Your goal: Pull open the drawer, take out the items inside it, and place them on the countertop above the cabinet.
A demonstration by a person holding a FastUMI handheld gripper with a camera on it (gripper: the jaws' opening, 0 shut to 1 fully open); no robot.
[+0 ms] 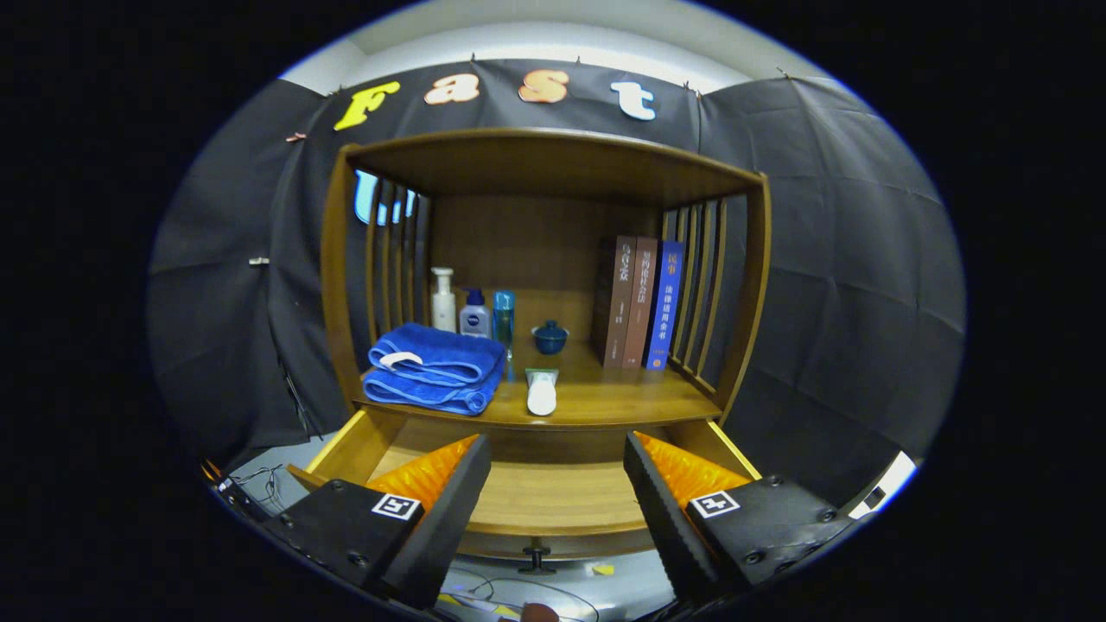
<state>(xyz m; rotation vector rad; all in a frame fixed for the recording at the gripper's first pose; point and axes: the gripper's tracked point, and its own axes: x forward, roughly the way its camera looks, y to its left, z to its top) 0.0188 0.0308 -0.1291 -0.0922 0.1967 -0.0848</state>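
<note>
Open drawer, jaws released.
The gripper point(557, 492) hung spread over the smooth wooden drawer point(553, 501), pulled out and bare inside; on the surface point(622, 399) above lay a folded plush blue towel point(436, 367) and a white-capped tube point(542, 391).

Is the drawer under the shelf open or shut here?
Open. The drawer is pulled out below the countertop, its bare wooden floor showing between the spread fingers of the hand-held gripper.

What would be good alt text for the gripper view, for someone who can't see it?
The open gripper hovers over a pulled-out wooden drawer whose visible floor is bare. On the countertop above lie a folded blue towel and a white tube; behind them stand three bottles, a small blue lidded pot and three books.
</note>
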